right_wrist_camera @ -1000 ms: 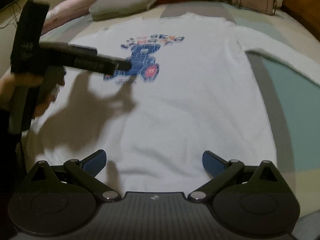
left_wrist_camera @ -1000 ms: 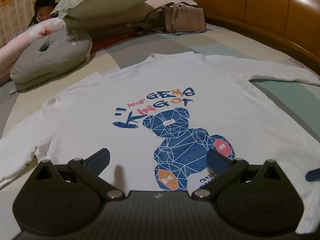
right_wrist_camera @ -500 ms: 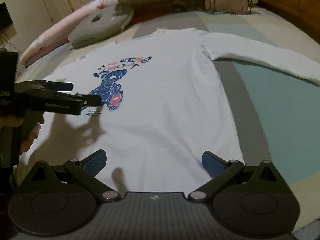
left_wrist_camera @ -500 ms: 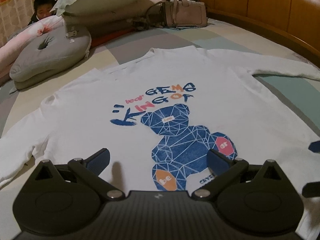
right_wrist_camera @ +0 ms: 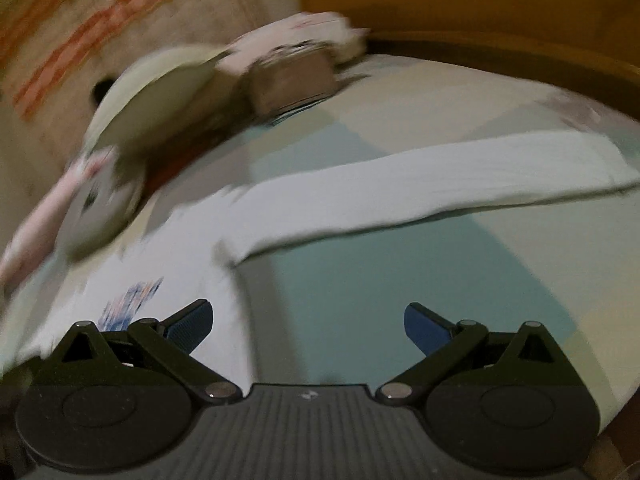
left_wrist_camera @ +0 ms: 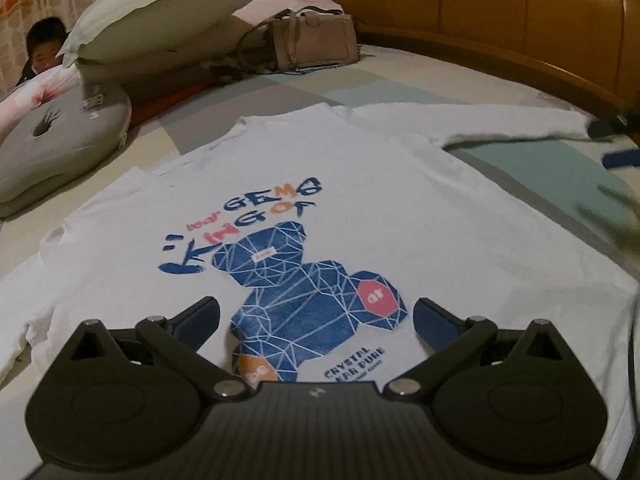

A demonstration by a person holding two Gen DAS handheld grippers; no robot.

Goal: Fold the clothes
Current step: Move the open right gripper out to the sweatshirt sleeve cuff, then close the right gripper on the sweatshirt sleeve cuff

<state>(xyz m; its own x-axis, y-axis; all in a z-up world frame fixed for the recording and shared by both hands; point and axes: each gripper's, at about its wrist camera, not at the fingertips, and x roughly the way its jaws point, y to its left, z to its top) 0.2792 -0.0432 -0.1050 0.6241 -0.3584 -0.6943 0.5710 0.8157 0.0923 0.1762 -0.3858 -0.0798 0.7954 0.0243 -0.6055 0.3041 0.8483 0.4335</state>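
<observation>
Both the left gripper (left_wrist_camera: 316,316) and right gripper (right_wrist_camera: 308,320) were spread apart and empty, so a shallow pinch risked the white sweatshirt's (left_wrist_camera: 400,208) far-right sleeve (right_wrist_camera: 440,184) slipping free mid-fold

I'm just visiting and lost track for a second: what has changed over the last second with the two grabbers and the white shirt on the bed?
The right gripper swung right, away from the shirt's body toward its outstretched sleeve; its view is blurred by the motion. The left gripper crept slightly forward over the bear print. Nothing was gripped or released: both grippers remain open, and the white shirt lies flat as before.
</observation>
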